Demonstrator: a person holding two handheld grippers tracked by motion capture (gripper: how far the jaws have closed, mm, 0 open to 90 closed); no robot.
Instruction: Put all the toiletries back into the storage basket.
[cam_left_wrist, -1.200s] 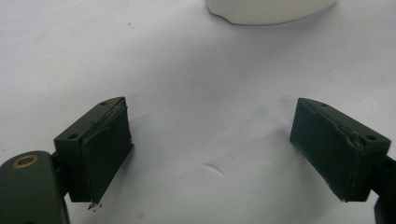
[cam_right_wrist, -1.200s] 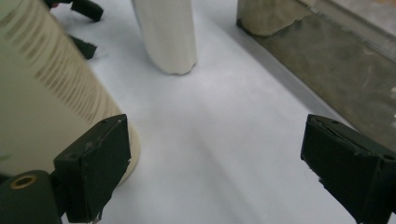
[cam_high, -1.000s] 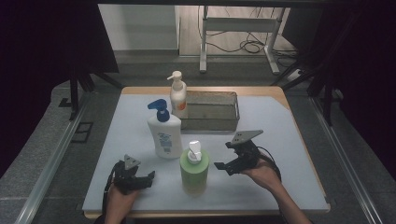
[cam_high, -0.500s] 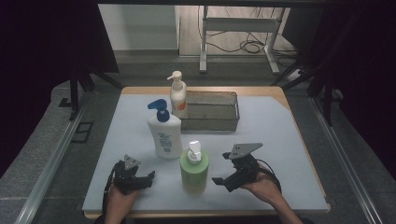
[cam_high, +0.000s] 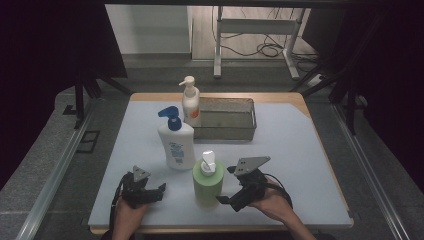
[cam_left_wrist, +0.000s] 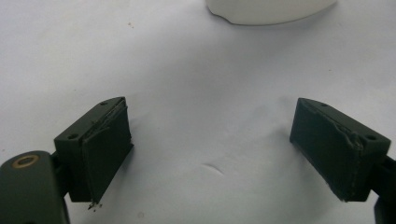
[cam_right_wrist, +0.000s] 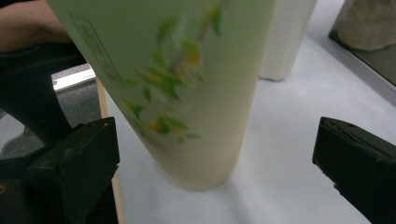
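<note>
Your right gripper (cam_high: 231, 200) sits just right of the pale green cylindrical pump bottle (cam_high: 207, 184) near the table's front edge. Its jaws have just been opening and now stand wide, the bottle's base between them but untouched. The right gripper view reveals the bottle's (cam_right_wrist: 187, 88) flower-printed label, unseen from above. The bottle stands upright, long axis vertical. Left of it, your left gripper (cam_high: 159, 191) rests spread wide, holding nothing. Beyond stands a white bottle with a blue pump (cam_high: 175, 141).

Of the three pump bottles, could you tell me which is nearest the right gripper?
The green bottle, just ahead of the right gripper's open jaws.
</note>
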